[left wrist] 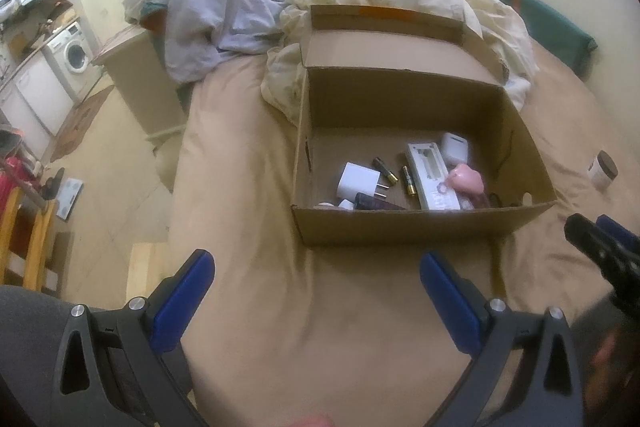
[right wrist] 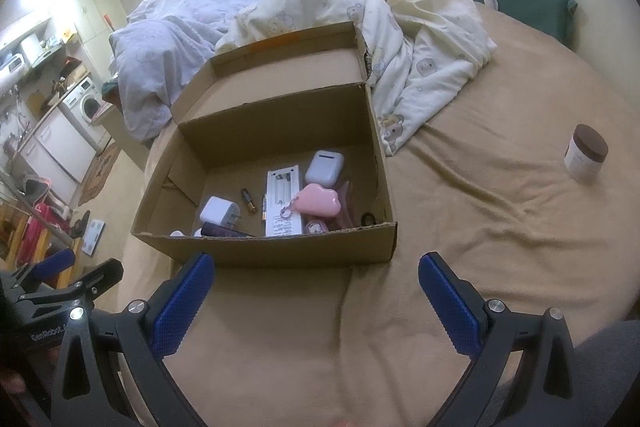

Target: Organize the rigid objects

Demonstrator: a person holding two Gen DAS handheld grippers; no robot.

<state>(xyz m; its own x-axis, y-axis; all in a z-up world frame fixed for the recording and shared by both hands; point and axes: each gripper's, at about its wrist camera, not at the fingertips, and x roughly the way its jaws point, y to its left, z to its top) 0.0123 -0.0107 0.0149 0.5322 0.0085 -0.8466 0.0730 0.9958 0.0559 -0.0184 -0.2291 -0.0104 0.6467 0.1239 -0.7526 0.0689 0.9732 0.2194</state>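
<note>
Right wrist view is showing both grippers hanging spread and empty near the box, while the jar, sitting well right of it, is looking light, rigid, slick, best pinched across its sides.

The cardboard box is left open on top, its raised flap backed by bunched bedding. Bare bed is found rightward, interrupted only by a jar.

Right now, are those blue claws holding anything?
No. The left gripper and right gripper are both open and empty, above the bed.
</note>
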